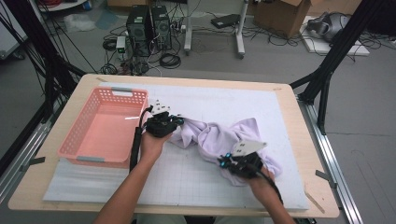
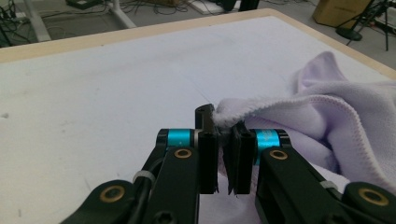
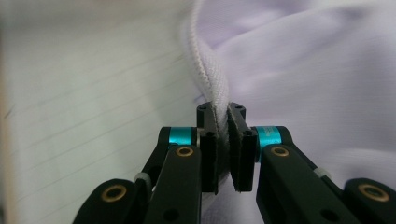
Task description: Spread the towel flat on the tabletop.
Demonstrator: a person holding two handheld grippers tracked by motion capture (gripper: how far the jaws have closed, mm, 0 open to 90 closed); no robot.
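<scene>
A crumpled pale lilac garment (image 1: 219, 136) lies on the white mat in the middle of the table. My left gripper (image 1: 175, 122) is at its left end, shut on a folded edge of the lilac garment (image 2: 299, 116); the cloth is pinched between the two black jaws of the left gripper (image 2: 224, 135). My right gripper (image 1: 229, 162) sits at the garment's near right part. In the right gripper view the right gripper (image 3: 223, 122) is shut on a ribbed hem of the garment (image 3: 210, 65), which runs up and away from the jaws.
A pink plastic basket (image 1: 77, 140) stands at the left of the table, close to my left hand. The white grid mat (image 1: 196, 182) covers most of the wooden tabletop (image 1: 308, 121). Computer towers (image 1: 148, 29), cables and a cardboard box (image 1: 285, 14) are on the floor beyond.
</scene>
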